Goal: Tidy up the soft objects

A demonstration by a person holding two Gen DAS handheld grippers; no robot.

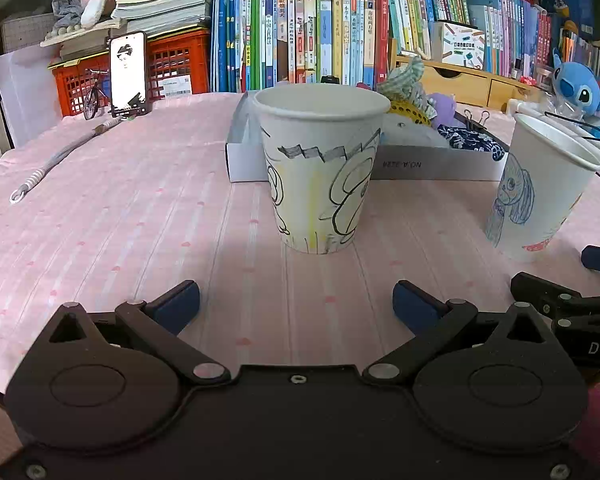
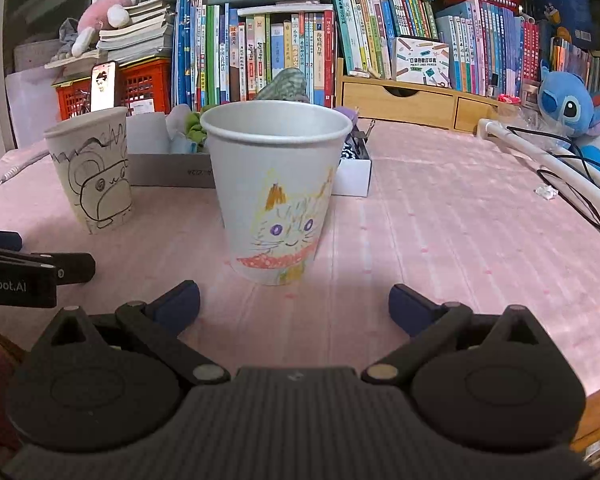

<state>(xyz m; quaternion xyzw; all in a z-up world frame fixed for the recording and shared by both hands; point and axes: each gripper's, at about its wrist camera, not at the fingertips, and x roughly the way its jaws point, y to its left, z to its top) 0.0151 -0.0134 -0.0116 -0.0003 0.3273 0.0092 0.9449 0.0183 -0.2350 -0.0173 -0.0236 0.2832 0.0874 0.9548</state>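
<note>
Sitting heaped in a shallow white box [image 1: 440, 164] at the far side of the pink tablecloth [image 1: 120, 220], the soft objects [image 1: 410, 94], a checked cloth, something purple, a dark patterned fabric, lie well beyond both tools. Two paper cups stand upright between the tools and that box: the cup with the black outline drawing [image 1: 320, 168] directly before the left gripper [image 1: 296, 306], and the cat cup [image 2: 276, 196] directly before the right gripper [image 2: 294, 304]. Both grippers have their jaws spread wide with nothing between the pads, and sit low over the cloth, short of the cups.

The likely trouble, as I judge it, is a straight reach for the box: either tool would push its light, empty cup over or shove it into the box wall. Closing hard on a cup would probably crush the thin paper. Farther out, a corded strap [image 1: 56, 160] lies left, a phone [image 1: 128, 74] leans on an orange crate [image 1: 180, 64], and a cable [image 2: 572, 184] with a white tube trails right beside a blue plush [image 2: 568, 104].
</note>
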